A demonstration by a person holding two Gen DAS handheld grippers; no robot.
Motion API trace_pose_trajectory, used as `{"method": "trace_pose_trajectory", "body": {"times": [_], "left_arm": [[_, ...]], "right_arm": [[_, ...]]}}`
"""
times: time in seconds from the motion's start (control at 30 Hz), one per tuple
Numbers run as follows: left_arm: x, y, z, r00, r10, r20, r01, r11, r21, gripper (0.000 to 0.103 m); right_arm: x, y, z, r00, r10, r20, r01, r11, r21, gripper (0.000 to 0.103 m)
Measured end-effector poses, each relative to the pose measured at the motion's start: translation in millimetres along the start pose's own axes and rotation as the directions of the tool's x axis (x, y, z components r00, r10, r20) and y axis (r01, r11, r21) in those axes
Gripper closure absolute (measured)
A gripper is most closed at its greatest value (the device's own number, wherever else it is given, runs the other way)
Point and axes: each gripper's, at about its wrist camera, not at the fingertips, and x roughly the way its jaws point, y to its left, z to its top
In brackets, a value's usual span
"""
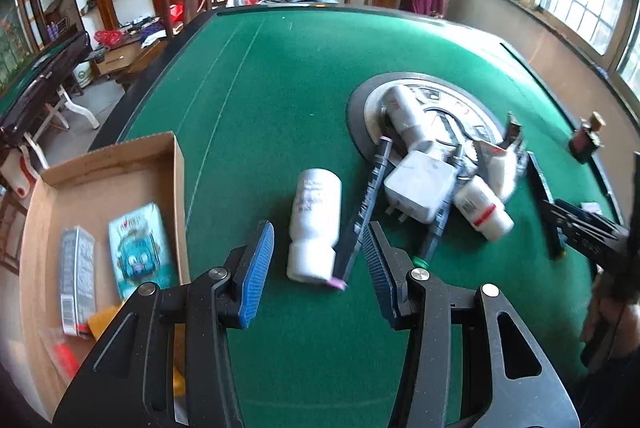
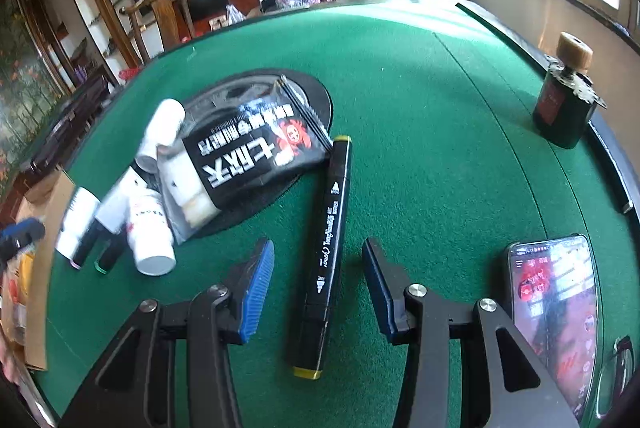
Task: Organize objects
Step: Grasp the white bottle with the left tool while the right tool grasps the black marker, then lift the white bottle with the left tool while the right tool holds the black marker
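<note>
Two claws hang over a green worktop (image 1: 280, 76), and both are open with nothing squeezed in them.

The left claw (image 1: 318, 252) has its blue pads apart. A white bottle (image 1: 314, 224) lies on its side on the green felt between the pads, and they do not press on it. A dark marker with a pink end (image 1: 362, 212) leans right beside the bottle. Just past the marker sits a pile: a white charger block (image 1: 420, 188), a bigger white plug (image 1: 408, 116) and a small white bottle with a red band (image 1: 484, 208). The pile lies partly on a round disc (image 1: 360, 108) set in the worktop. Left of the white bottle is a cardboard box (image 1: 112, 164). In it lie a teal packet (image 1: 140, 248) and a grey packet (image 1: 76, 280).

The right claw (image 2: 318, 256) is open too. A long black marker with yellow ends (image 2: 328, 240) lies flat on the felt between its pads, not pinched. Left of this marker, and touching its far tip, is a black snack bag (image 2: 256, 152). More white bottles (image 2: 150, 232) lie beyond the bag. Right of the marker, near the worktop edge, a phone (image 2: 556, 308) lies with its screen lit. Far behind the phone stands a dark bottle with a wooden top (image 2: 564, 100).
</note>
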Motion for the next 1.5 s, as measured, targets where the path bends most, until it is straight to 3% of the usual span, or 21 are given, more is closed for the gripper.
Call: {"method": "trace_pose_trajectory", "body": {"times": [0.03,0.1,0.13,0.2,0.37,0.6,0.7,0.77,0.83,1.0,1.3,1.5], "left_arm": [[4.9,1.5,3.2,1.000,0.007,-0.009,-0.007,1.000,-0.004,0.056],[13.0,3.2,5.5,1.000,0.005,-0.024,-0.005,1.000,-0.005,0.056],[16.7,4.8,6.5,0.999,0.013,-0.034,-0.013,1.000,-0.005,0.056],[21.6,7.0,7.7,0.999,0.012,-0.046,-0.012,1.000,-0.003,0.056],[32.9,3.3,7.7,0.997,0.023,-0.077,-0.021,1.000,0.017,0.056],[61.5,-2.2,7.7,0.992,0.059,-0.115,-0.055,0.998,0.037,0.056],[75.7,-1.1,6.1,0.990,0.041,-0.135,-0.038,0.999,0.023,0.056],[75.0,2.2,5.9,0.993,0.033,-0.110,-0.032,0.999,0.006,0.056],[72.1,2.5,3.9,0.994,0.030,-0.102,-0.030,1.000,0.002,0.069],[58.0,-5.8,-10.2,0.998,0.005,-0.068,-0.006,1.000,-0.010,0.069],[36.9,-17.6,-34.2,0.998,-0.047,-0.048,0.047,0.999,-0.004,0.069],[36.2,-20.2,-41.3,0.999,-0.040,-0.037,0.040,0.999,0.004,0.069]], "right_arm": [[0.0,-0.4,-0.4,1.000,-0.005,0.001,0.005,1.000,-0.011,0.059],[1.1,1.2,-1.6,0.999,-0.037,0.003,0.037,0.999,-0.036,0.088],[0.6,-0.4,-2.2,1.000,-0.021,0.001,0.021,0.999,-0.030,0.089],[-3.8,-1.3,-3.5,0.999,0.036,0.006,-0.036,0.999,-0.017,0.090],[-15.7,3.6,-3.1,0.995,0.092,0.042,-0.092,0.996,-0.018,0.090],[-25.4,0.4,0.1,0.987,0.139,0.075,-0.140,0.990,0.012,0.090],[-28.2,0.4,0.3,0.985,0.153,0.083,-0.155,0.988,0.017,0.090],[-30.1,1.8,0.6,0.983,0.160,0.087,-0.162,0.987,0.017,0.090],[-32.0,2.3,0.8,0.981,0.167,0.095,-0.169,0.985,0.017,0.090],[-35.4,4.9,1.4,0.977,0.185,0.108,-0.188,0.982,0.018,0.090],[-16.4,23.4,-6.7,0.986,0.167,0.004,-0.167,0.985,-0.047,0.090],[-4.2,27.1,-13.0,0.990,0.136,-0.039,-0.138,0.988,-0.066,0.087]]}}
